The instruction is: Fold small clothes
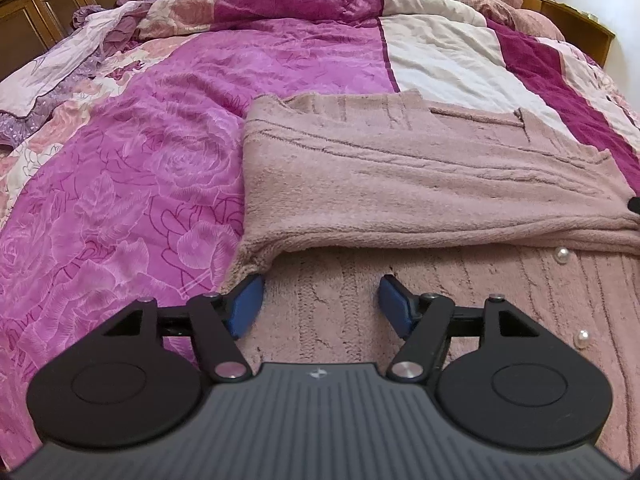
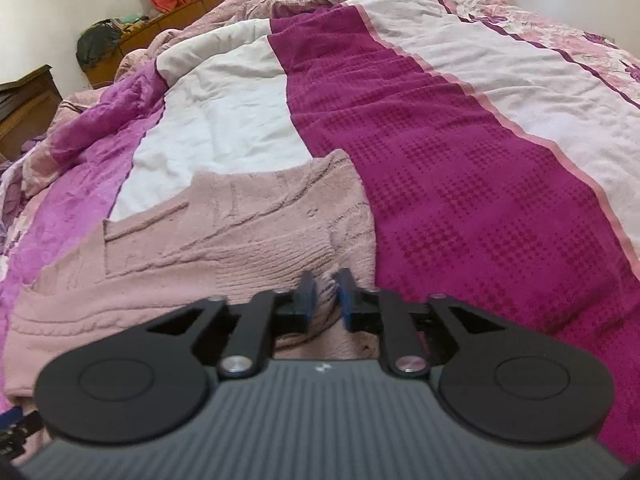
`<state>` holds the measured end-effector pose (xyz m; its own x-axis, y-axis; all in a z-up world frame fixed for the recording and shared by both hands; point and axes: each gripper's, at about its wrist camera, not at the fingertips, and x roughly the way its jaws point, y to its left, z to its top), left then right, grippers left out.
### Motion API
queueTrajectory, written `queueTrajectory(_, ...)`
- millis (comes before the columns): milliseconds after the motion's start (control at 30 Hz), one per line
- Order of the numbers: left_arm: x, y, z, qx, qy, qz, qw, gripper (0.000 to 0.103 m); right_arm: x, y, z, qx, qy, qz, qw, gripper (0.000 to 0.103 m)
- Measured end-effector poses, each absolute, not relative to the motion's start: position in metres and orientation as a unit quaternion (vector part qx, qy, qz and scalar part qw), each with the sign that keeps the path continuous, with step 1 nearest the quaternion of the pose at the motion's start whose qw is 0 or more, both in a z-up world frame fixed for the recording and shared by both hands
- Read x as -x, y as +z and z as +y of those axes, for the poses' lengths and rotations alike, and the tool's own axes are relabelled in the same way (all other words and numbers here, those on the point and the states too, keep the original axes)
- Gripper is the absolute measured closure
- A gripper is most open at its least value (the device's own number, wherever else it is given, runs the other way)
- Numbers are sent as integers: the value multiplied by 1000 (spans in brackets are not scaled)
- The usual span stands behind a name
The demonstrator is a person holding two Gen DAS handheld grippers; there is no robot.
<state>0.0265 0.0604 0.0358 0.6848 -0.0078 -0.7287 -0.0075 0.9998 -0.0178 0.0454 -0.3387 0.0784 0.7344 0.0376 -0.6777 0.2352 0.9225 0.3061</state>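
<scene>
Left gripper (image 1: 322,300) wide open over dusty-pink knitted cardigan (image 1: 420,184), gripping nothing; left hem edge beside it. Right gripper (image 2: 325,294) narrow, pink knit between its blue pads (image 2: 347,296), contact unclear. No legible writing; magenta quilted bedspread (image 2: 460,160) lies open far and right.

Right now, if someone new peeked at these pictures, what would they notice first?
Probably the fluffy pink sweater lying partly folded on the bed, with shiny pearl buttons near its right edge. Under it spreads a bright purple rose-patterned blanket on the left and a dark magenta stripe on the right. Up close, the left tongs stand wide open over the knit, while the right tongs sit narrow with sweater fabric between them.
</scene>
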Motion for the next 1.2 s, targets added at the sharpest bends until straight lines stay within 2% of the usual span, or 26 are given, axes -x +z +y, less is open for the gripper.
queueTrajectory(67,-22,42,60,-2,-7,395,919,32,-37,87,-338,-194,-47,353,914,53)
queueTrajectory(233,-3,63,56,-45,-12,383,923,32,-11,110,-333,-171,-23,338,925,52)
queueTrajectory(400,18,80,63,-33,-9,391,920,31,18,130,-333,-169,5,335,927,52)
queueTrajectory(767,94,115,76,-57,-33,375,925,31,90,155,-306,-122,99,365,918,52)
queueTrajectory(933,129,123,80,-58,-59,386,919,31,119,162,-285,-67,140,377,913,52)
queueTrajectory(1067,152,121,75,-76,-80,387,916,31,140,159,-264,7,181,394,901,43)
queueTrajectory(1200,170,112,60,-106,-105,397,905,31,161,152,-241,92,220,406,882,43)
